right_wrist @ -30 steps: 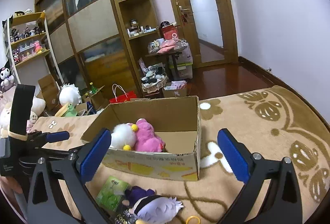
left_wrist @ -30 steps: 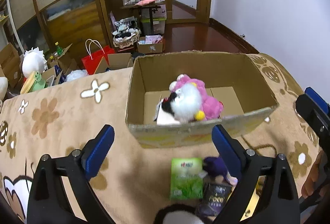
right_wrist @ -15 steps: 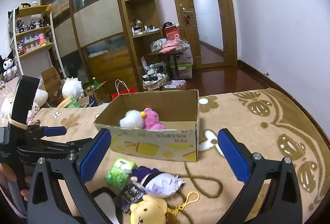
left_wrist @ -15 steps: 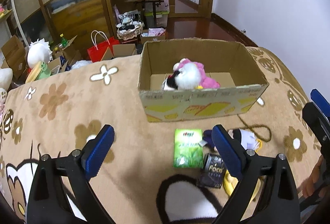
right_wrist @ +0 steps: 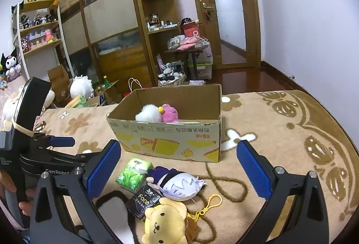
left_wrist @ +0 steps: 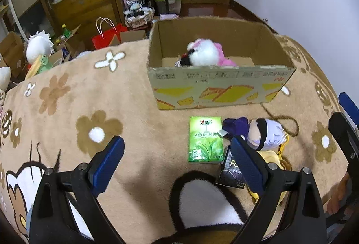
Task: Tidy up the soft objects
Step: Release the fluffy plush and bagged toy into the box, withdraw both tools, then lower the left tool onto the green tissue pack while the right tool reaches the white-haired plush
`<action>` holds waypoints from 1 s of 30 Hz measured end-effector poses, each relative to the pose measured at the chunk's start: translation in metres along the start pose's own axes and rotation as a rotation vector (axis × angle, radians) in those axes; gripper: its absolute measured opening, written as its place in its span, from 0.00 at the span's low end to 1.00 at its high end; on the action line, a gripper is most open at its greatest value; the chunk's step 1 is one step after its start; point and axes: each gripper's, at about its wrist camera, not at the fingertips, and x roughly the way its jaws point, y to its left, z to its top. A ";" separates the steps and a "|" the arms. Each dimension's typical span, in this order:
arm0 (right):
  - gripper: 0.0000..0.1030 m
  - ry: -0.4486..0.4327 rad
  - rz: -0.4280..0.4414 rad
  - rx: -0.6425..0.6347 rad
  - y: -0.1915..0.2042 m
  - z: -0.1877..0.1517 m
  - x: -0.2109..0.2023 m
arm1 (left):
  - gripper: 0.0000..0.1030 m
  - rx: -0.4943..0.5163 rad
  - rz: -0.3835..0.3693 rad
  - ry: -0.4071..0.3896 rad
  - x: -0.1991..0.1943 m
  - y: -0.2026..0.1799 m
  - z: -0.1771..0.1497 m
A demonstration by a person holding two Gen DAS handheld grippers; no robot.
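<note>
An open cardboard box (left_wrist: 219, 84) (right_wrist: 170, 140) stands on the tan flowered blanket and holds a white plush (left_wrist: 205, 56) (right_wrist: 149, 113) and a pink plush (right_wrist: 169, 113). In front of it lie a silver-haired purple doll (left_wrist: 265, 134) (right_wrist: 181, 184) and a yellow dog plush (right_wrist: 167, 223) with a keychain. My left gripper (left_wrist: 177, 163) is open and empty, above the blanket short of these toys. My right gripper (right_wrist: 177, 169) is open and empty, above the doll and the yellow plush.
A green tissue pack (left_wrist: 205, 139) (right_wrist: 134, 173) and a black packet (left_wrist: 232, 173) (right_wrist: 144, 200) lie beside the doll. A black-and-white patch of the blanket (left_wrist: 202, 201) is near. Shelves, boxes, a red bag (left_wrist: 107, 35) and a doorway stand beyond the bed.
Both grippers have drawn back from the box and risen. More of the blanket and the toys in front of the box has come into view. Both stayed open.
</note>
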 end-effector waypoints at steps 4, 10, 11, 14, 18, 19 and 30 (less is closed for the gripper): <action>1.00 0.025 -0.001 0.003 -0.002 -0.006 0.010 | 0.92 0.010 0.011 0.026 0.012 -0.003 0.000; 1.00 0.057 -0.004 0.006 -0.004 -0.013 0.024 | 0.92 -0.017 0.004 0.046 0.022 -0.001 0.004; 1.00 0.062 -0.002 0.007 -0.004 -0.014 0.026 | 0.92 -0.019 0.002 0.047 0.023 -0.001 0.005; 1.00 0.073 -0.006 0.007 -0.005 -0.016 0.032 | 0.92 -0.023 -0.009 0.058 0.028 0.000 0.006; 1.00 0.087 -0.008 0.006 -0.005 -0.019 0.037 | 0.92 -0.016 -0.015 0.081 0.035 -0.002 0.006; 1.00 0.091 -0.011 0.005 -0.005 -0.019 0.039 | 0.92 -0.015 -0.018 0.087 0.037 -0.002 0.006; 1.00 0.140 -0.022 0.008 -0.007 -0.028 0.054 | 0.92 0.009 -0.042 0.161 0.059 -0.008 0.004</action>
